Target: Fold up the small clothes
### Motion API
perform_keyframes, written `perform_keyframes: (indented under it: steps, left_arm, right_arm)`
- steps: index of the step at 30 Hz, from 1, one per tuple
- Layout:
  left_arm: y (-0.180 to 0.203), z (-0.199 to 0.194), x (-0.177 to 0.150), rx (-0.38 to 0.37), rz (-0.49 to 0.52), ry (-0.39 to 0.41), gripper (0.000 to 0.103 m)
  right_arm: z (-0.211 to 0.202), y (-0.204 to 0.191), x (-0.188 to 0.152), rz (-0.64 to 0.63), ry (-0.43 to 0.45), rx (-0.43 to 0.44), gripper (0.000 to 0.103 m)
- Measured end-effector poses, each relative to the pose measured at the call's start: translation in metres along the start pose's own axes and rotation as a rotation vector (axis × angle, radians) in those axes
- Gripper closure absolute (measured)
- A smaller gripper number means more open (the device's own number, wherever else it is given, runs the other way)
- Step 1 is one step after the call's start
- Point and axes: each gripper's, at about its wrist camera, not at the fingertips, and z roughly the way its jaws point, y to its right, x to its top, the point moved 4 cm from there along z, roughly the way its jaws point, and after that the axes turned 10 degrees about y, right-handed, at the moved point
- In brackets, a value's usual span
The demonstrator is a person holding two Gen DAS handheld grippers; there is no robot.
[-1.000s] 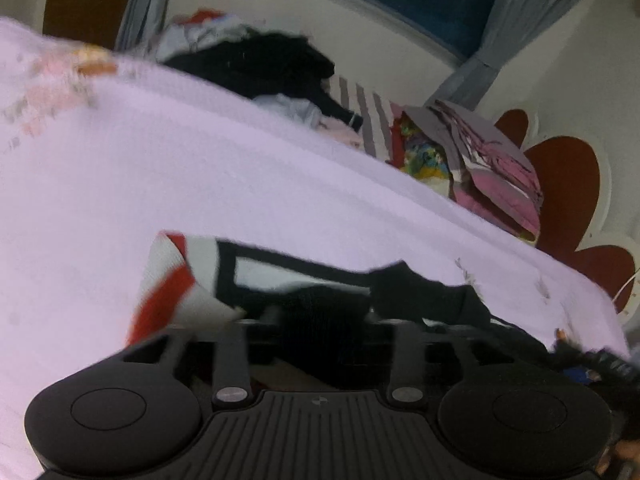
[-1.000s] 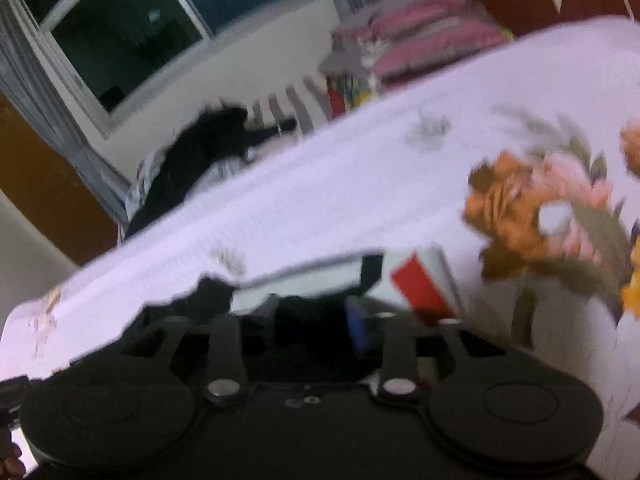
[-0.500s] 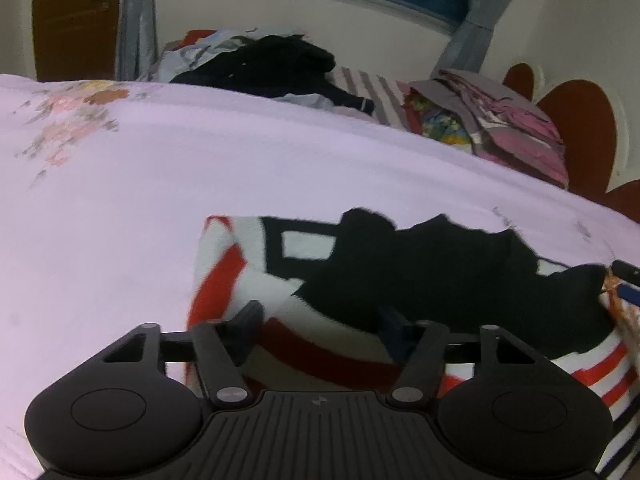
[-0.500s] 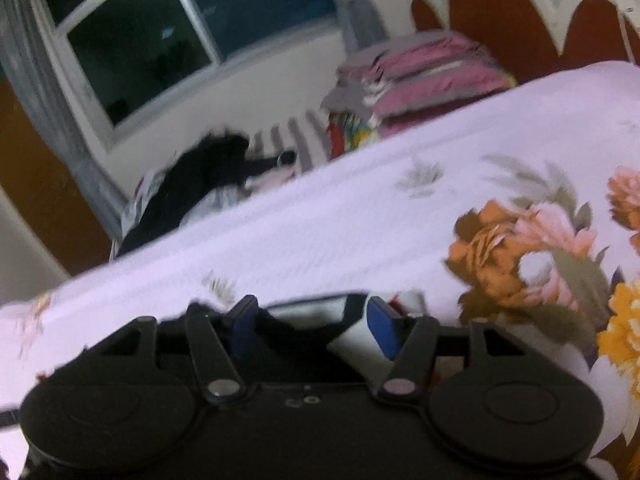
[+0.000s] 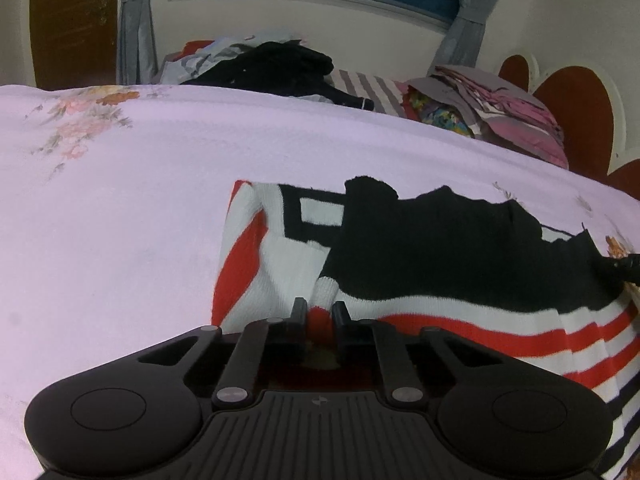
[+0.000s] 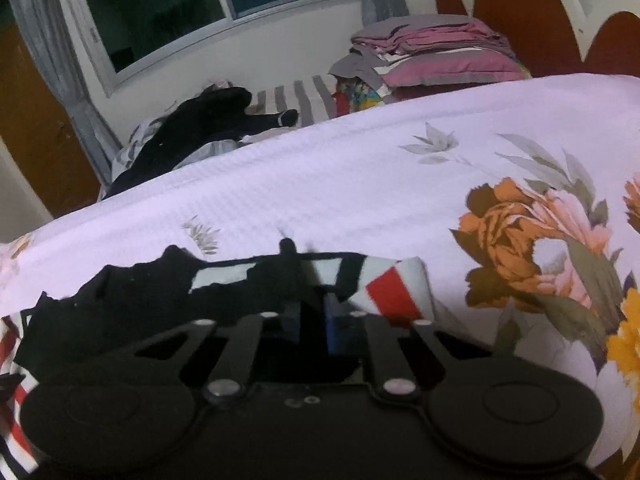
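Observation:
A knit sweater (image 5: pixel 440 248) in black, white and red stripes lies spread on the lilac bedspread (image 5: pixel 120 220). My left gripper (image 5: pixel 319 308) is at its near edge, left of the middle. Its jaws are closing, and a fold of red and white knit is pinched between the fingertips. In the right wrist view the same sweater (image 6: pixel 224 292) shows its black part and a red and white corner. My right gripper (image 6: pixel 314 312) is shut on the black fabric at the near edge. The right end of the sweater is cut off in the left wrist view.
A heap of dark clothes (image 5: pixel 280 66) lies beyond the far edge of the bed under the window. A stack of folded pink and grey linen (image 5: pixel 500 116) sits by the brown headboard (image 5: pixel 568 112). Big orange flowers (image 6: pixel 540 240) are printed on the bedspread (image 6: pixel 360 184) right of the sweater.
Both grippers have gone from open to pinching the sweater's near edge. Both views have rolled towards level, and the sweater now lies flatter and more spread out.

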Motion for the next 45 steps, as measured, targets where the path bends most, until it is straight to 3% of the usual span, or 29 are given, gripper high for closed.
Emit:
perform_keyframes:
  steps: [2,4,7,9,13,17,23,27,31,35,40,43,45]
  left_arm:
    - [-0.001,-0.002,-0.003,0.002,-0.003,0.008,0.091]
    - [-0.001,-0.002,-0.004,0.003,0.005,0.010,0.091]
    - [-0.003,-0.003,0.001,0.001,-0.015,0.001,0.091]
    - [-0.005,-0.006,0.004,0.011,-0.022,0.014,0.091]
    - [0.002,-0.023,0.013,0.017,0.022,0.078,0.091]
    - [0.027,-0.040,0.021,-0.045,0.075,0.120,0.091]
    - [0.073,-0.034,0.009,-0.151,0.124,0.080,0.090]
    - [0.064,-0.024,-0.012,-0.109,0.132,0.013,0.091]
    - [0.036,-0.028,-0.022,-0.129,0.058,0.018,0.091]
    - [0.031,-0.036,-0.025,-0.114,0.064,0.008,0.091]
    - [0.023,-0.043,-0.027,-0.086,0.051,0.009,0.091]
    - [0.030,-0.048,-0.023,-0.060,0.065,0.001,0.090]
    - [0.035,-0.054,-0.020,-0.068,0.064,0.001,0.090]
  right_arm:
    - [0.005,0.006,-0.002,-0.049,0.006,-0.072,0.098]
    - [0.007,0.014,0.000,0.001,0.002,-0.074,0.099]
    - [-0.001,0.008,0.003,-0.039,0.024,-0.089,0.093]
    - [-0.012,0.007,0.006,-0.010,0.042,-0.069,0.083]
    - [-0.036,-0.010,0.007,-0.034,0.052,0.010,0.082]
    - [-0.051,-0.046,-0.003,-0.101,0.031,0.101,0.082]
    - [-0.056,-0.093,-0.031,-0.170,-0.022,0.183,0.083]
    - [-0.057,-0.086,-0.045,-0.218,-0.047,0.127,0.085]
    - [-0.065,-0.056,-0.055,-0.268,-0.044,0.050,0.092]
    - [-0.077,-0.030,-0.056,-0.267,-0.034,-0.023,0.093]
    - [-0.087,-0.023,-0.061,-0.257,-0.036,-0.031,0.092]
    - [-0.100,-0.031,-0.058,-0.206,-0.003,-0.006,0.079]
    - [-0.108,-0.042,-0.058,-0.177,0.016,0.030,0.078]
